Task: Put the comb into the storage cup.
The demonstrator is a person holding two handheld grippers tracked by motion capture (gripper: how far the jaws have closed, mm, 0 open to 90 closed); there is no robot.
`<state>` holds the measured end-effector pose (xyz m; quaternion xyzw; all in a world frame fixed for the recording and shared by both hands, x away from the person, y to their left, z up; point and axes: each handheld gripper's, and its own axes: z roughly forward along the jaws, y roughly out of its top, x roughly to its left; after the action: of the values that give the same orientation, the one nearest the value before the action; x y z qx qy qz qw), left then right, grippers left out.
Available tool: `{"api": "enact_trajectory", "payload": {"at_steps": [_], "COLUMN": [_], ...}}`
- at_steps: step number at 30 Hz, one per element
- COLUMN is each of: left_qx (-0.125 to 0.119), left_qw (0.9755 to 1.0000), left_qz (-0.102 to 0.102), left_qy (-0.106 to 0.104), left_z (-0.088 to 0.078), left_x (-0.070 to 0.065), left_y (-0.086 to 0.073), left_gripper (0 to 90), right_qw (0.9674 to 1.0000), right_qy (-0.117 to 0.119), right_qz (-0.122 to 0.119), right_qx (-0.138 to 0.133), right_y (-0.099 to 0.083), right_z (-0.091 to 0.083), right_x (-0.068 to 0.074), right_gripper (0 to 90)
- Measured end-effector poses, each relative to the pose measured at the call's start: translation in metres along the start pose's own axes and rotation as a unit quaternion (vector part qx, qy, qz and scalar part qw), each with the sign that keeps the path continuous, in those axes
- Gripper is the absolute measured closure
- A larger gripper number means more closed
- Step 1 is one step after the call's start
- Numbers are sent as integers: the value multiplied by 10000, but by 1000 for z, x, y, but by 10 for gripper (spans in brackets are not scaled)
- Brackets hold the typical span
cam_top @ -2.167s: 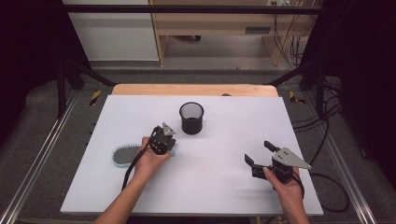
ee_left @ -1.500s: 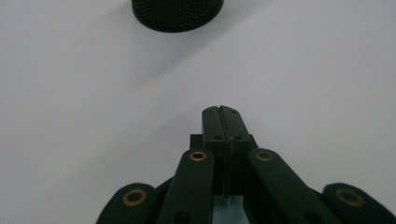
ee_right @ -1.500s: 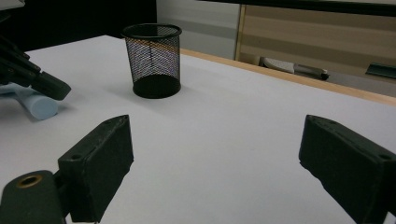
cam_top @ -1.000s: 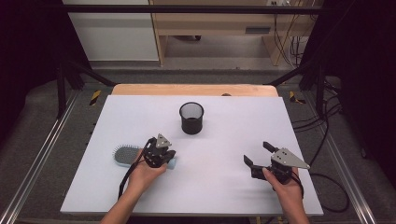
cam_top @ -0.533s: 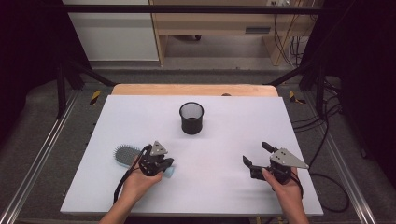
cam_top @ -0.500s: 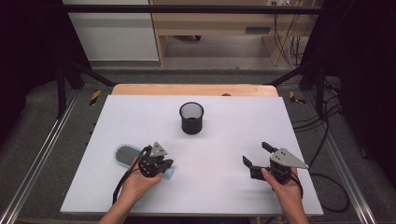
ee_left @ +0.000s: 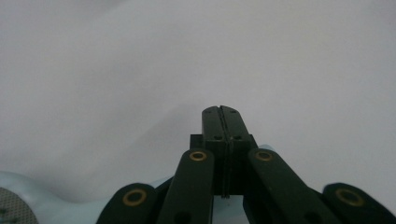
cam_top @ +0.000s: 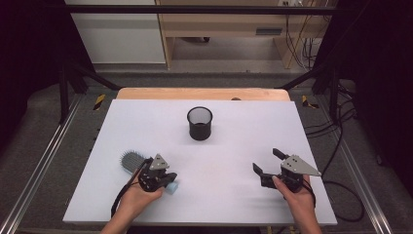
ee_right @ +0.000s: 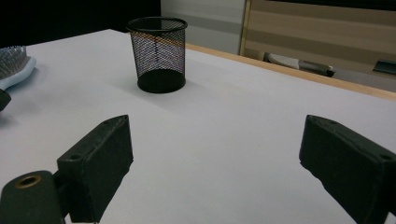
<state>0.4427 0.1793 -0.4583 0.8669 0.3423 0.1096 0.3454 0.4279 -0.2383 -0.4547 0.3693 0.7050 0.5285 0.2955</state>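
I have the left gripper (cam_top: 157, 176) low over the near left part of the bench (cam_top: 234, 141), its fingers (ee_left: 223, 122) pressed flat together with nothing between them. In the left gripper view they point out across bare white surface. The brush (cam_top: 134, 162) lies under and beside this gripper: its bristled head sticks out toward the far left, and the pale blue handle end pokes out on the gripper's right side, just at my hand. In the left gripper view the brush's pale blue body (ee_left: 56, 207) runs along the bottom, below the closed fingers (I cannot tell whether the gripper body actually rests on it).

The right gripper (cam_top: 267, 165) sits at the near right of the bench, well apart from the brush, with its fingers (ee_right: 95, 163) spread wide and empty. They face toward the middle of the bench.

The black mesh cup (cam_top: 199, 123) stands upright near the middle, toward the far side, clear of both grippers. From the right gripper view the cup (ee_right: 157, 53) is straight ahead, with the brush head (ee_right: 14, 63) at the left edge.
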Motion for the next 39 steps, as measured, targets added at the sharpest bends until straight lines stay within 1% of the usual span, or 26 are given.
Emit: {"api": "enact_trajectory", "payload": {"at_steps": [7, 12, 14, 20, 22, 26, 32, 34, 39], "left_qx": [18, 4, -18, 3, 25, 68, 152, 149, 178], "left_qw": [10000, 9999, 9998, 9997, 9996, 9995, 9993, 9992, 9992], "left_qz": [-7, -95, -162, -154, -114, -69, -42, -72, -32], "left_qy": [-52, -123, -153, -194, -260, -293, -326, -355, -364], "left_z": [-8, -11, -10, -5, -2, -2, -6, -8, -14], "left_x": [1, 5, 7, 5, 1, -1, -1, 0, -1], "left_y": [-6, -10, -11, -9, -9, -9, -14, -17, -24], "left_gripper": [900, 900, 900, 900, 900, 900, 900, 900, 900], "right_qw": [10000, 10000, 10000, 10000, 10000, 10000, 10000, 10000, 10000], "right_qy": [0, 3, -5, -14, -2, -5, 9, 12, 17], "right_qz": [3, 7, 11, -4, 1, -11, -21, -31, -43], "right_qx": [25, 38, 30, 38, 31, 35, 44, 50, 68], "right_y": [-1, -1, 0, -1, 0, -1, 0, -1, -1], "right_z": [1, 1, 0, 0, 0, 0, 0, 1, 1], "right_x": [1, 1, 1, 1, 1, 1, 1, 1, 2], "right_gripper": [97, 98, 98, 98, 97, 97, 98, 98, 97]}}
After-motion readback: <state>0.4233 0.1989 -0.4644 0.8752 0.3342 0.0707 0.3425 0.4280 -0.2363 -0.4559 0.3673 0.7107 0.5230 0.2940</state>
